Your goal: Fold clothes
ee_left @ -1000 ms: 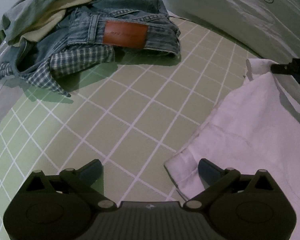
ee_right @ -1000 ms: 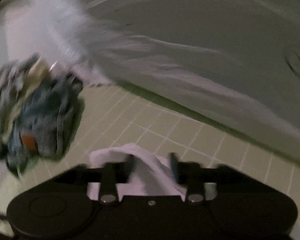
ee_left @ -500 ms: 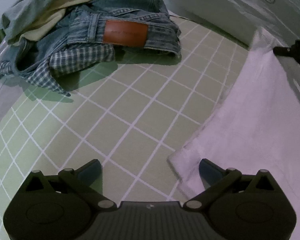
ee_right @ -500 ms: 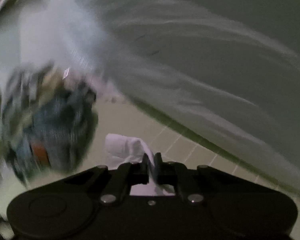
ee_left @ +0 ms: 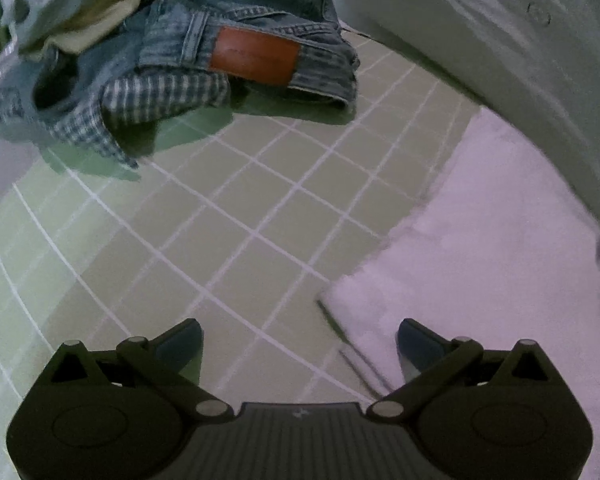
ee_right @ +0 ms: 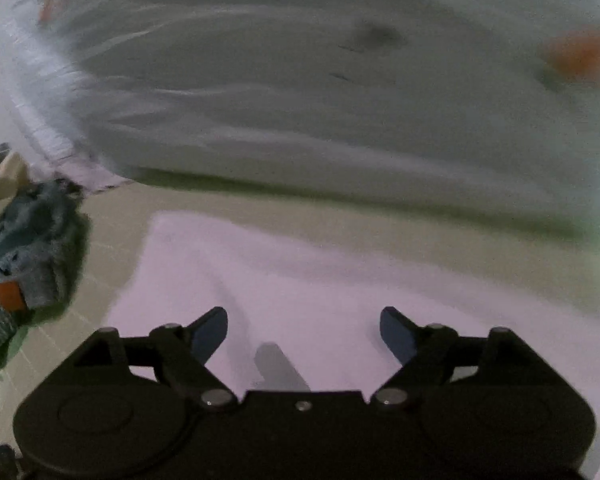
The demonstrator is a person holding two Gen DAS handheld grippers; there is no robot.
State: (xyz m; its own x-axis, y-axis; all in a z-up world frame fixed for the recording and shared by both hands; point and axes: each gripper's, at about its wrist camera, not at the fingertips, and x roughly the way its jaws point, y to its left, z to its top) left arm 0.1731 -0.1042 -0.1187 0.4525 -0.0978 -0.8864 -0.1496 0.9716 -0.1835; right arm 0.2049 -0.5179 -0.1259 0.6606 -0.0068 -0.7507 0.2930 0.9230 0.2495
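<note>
White garment (ee_left: 492,248) lies flat on the gridded mat (ee_left: 236,208), right of centre, its far edge close to the pale sheeting (ee_left: 480,32) behind; looks like one fold is laid, though blur hides the layers. Right gripper (ee_right: 304,332) hovers over it, jaws have just been opening and now stand wide, nothing between them. Left gripper (ee_left: 300,344) also wide open and empty, its right finger above the garment's near-left corner. Still to do, by my reading: any further fold on the white piece, then the heap at far left: jeans (ee_left: 260,40) with a tan patch, checked shirt (ee_left: 148,100), cream top (ee_left: 100,28), all crumpled, untouched.
</note>
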